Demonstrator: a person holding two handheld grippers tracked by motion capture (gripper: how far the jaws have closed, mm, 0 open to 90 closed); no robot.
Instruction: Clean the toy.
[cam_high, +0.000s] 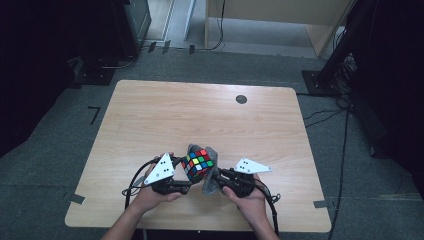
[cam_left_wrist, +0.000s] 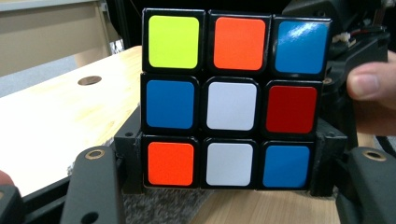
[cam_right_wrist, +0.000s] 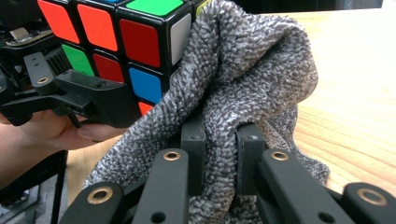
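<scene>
A person seated at a pale wooden bench holds a two-jaw tool in each hand, working over its near edge. The left gripper, topped with a grey three-cornered plate, has its black jaws clamped on a black-framed, multicoloured puzzle cube, which is held up off the bench between the two tools. In the left gripper view the cube sits square between the jaws, which press on its bottom row from either side; the face toward the camera reads yellow, orange and blue across the top, blue, white and red in the middle, and orange, white and blue below. The right gripper has its jaws pinched tight on a speckled grey knitted cloth. In the right gripper view the cloth bunches up from between the jaws and lies against the cube at its white-and-green corner, with the left gripper beneath the cube and the fingers of the left hand behind it. A small dark round hole marks the far side of the bench, well apart from the work.
</scene>
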